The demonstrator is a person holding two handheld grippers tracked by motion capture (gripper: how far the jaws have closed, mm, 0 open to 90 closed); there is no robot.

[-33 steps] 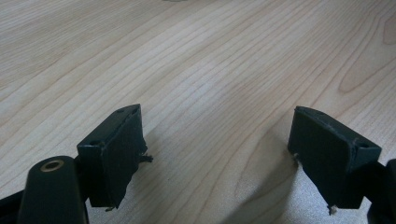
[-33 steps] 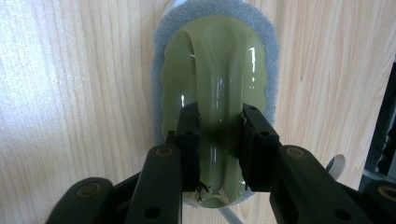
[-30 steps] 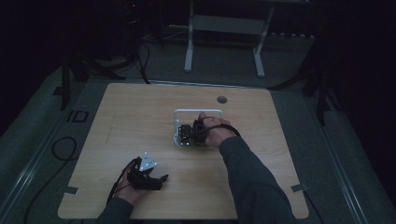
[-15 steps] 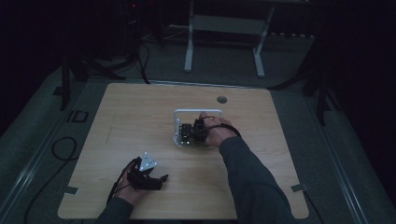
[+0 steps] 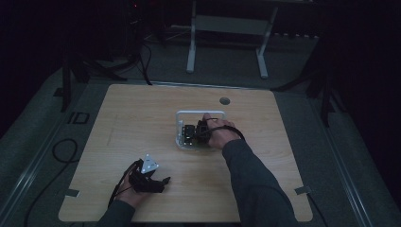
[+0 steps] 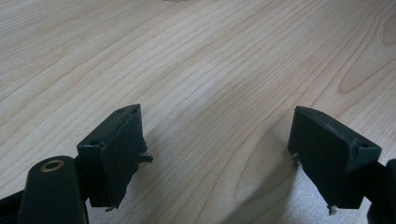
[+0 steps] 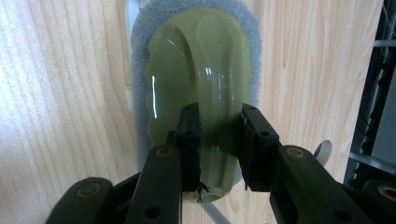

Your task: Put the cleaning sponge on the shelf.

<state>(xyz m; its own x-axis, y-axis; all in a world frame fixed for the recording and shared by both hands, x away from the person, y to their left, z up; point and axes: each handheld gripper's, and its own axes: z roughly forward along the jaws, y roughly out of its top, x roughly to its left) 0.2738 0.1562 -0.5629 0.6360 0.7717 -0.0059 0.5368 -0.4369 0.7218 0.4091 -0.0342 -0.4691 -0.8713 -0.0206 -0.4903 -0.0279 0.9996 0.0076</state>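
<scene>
Nothing moved; scrubber handle (image 7: 205,84) between right jaws.

Nothing has changed between the earlier pictures and now. The right gripper (image 5: 201,133) and the scrubber (image 7: 201,84) it clamps lie at the same spot over the white tray (image 5: 180,127) as a second ago, and the left gripper (image 5: 163,182) sits on the table (image 5: 142,118) where it did, its jaws as wide apart as before.
</scene>
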